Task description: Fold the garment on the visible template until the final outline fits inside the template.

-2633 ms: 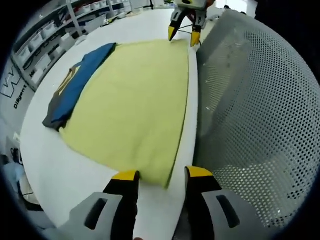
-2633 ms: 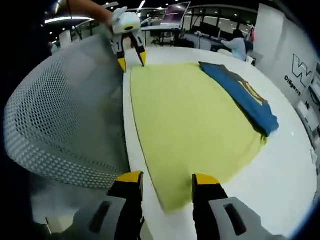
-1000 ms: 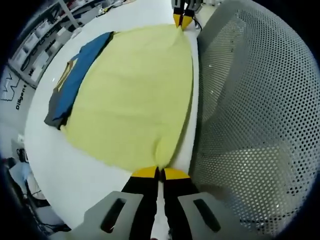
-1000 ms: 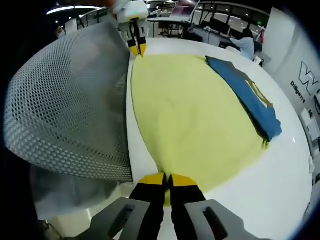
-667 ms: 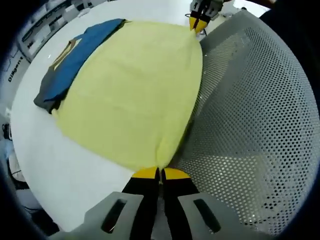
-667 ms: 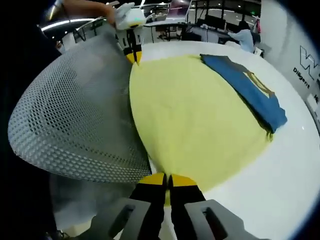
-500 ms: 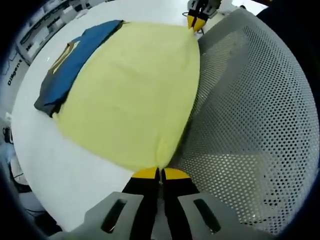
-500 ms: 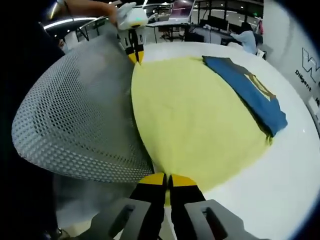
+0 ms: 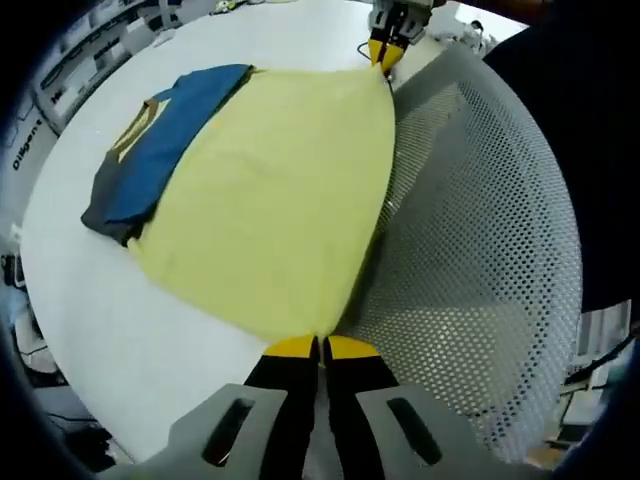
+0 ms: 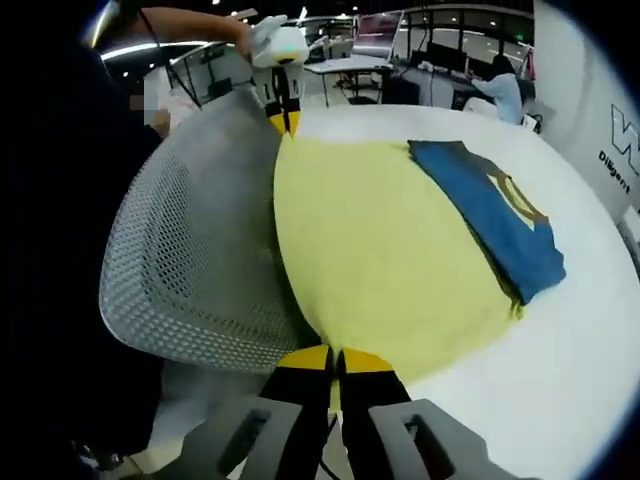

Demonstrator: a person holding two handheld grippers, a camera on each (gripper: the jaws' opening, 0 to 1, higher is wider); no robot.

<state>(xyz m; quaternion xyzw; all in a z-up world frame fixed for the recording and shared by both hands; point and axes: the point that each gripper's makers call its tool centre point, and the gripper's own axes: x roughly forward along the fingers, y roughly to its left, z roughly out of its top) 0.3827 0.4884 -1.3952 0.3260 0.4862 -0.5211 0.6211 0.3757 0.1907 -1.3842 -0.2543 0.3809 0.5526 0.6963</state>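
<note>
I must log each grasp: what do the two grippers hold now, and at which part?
Both hold the pale yellow cloth sheet at the two corners of its near edge: the left gripper pinches one corner, the right gripper the other.

The yellow template (image 9: 270,190) covers most of the blue garment (image 9: 150,150), leaving one strip visible along its far edge. The grey mesh chair back (image 10: 195,260) hides the near rim of the white table (image 10: 560,340). The person in the background (image 10: 497,90) is too small to make out.
</note>
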